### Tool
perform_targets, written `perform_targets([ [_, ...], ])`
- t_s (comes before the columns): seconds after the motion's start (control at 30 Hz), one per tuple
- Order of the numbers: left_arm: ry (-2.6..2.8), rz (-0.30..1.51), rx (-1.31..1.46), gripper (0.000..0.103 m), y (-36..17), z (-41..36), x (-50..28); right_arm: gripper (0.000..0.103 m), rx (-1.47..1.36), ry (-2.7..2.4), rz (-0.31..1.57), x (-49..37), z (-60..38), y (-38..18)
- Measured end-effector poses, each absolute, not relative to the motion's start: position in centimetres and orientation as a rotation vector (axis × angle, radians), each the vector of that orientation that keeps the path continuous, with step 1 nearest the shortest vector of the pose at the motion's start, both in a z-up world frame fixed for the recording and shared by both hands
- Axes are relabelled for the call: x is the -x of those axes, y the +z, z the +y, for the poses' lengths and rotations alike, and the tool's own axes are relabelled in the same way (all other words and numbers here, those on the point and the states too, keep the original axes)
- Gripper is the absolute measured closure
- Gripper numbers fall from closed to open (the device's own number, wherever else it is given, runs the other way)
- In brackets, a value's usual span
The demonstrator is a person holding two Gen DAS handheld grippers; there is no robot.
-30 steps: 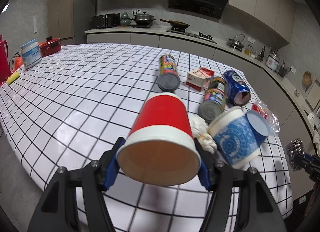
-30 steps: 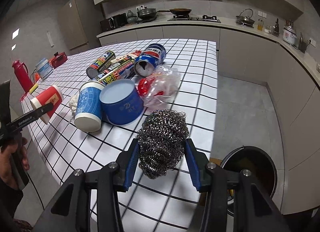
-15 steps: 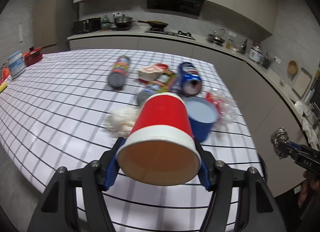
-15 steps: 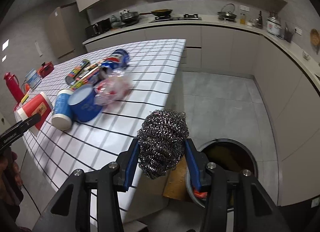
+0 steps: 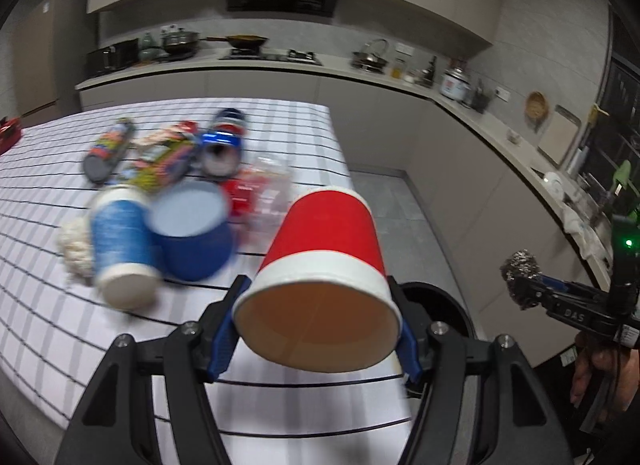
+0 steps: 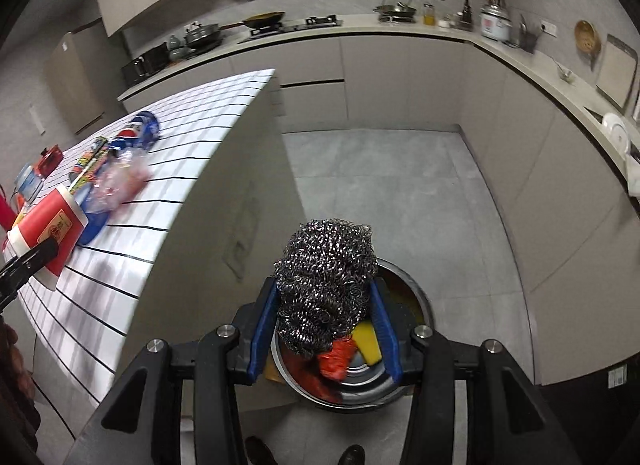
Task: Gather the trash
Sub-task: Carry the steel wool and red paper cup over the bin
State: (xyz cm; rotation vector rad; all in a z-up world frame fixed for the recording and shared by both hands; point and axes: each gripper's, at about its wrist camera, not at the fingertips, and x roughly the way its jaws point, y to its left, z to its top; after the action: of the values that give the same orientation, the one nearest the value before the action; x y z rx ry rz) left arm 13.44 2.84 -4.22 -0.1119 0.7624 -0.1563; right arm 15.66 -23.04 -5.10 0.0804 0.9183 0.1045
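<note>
My left gripper (image 5: 318,331) is shut on a red paper cup (image 5: 326,261) with a white rim, held sideways above the right end of the checked table (image 5: 52,341). My right gripper (image 6: 326,323) is shut on a steel wool ball (image 6: 326,279) and holds it over the round metal trash bin (image 6: 360,387) on the floor, which holds red and yellow trash. In the left wrist view the bin (image 5: 450,311) shows partly behind the cup, and the steel wool (image 5: 520,271) hangs at the far right.
On the table lie two blue paper cups (image 5: 118,243), a white crumpled wad (image 5: 74,247), several cans (image 5: 222,145), a clear plastic bag (image 5: 264,189). Kitchen counters (image 6: 560,77) ring the grey floor (image 6: 384,193). The table's side panel (image 6: 224,233) stands left of the bin.
Both grippers have swung right, away from the table top. The right gripper with the steel wool now hangs over the bin. The left gripper with the red cup has neared the table's right end.
</note>
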Motion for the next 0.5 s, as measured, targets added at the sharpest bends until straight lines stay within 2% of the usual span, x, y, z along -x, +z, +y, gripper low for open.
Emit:
perform_targets([
  [0.2, -0.237, 0.788, 0.104, 0.037, -5.3, -3.1, -13.9, 0.055, -0.079, 0.092, 0.955, -16.0, -26.7, -6.5],
  [0.5, -0.279, 0.891, 0.084, 0.037, -10.0, -10.4, -14.2, 0.055, -0.057, 0.125, 1.031, -17.0, -29.8, -10.2],
])
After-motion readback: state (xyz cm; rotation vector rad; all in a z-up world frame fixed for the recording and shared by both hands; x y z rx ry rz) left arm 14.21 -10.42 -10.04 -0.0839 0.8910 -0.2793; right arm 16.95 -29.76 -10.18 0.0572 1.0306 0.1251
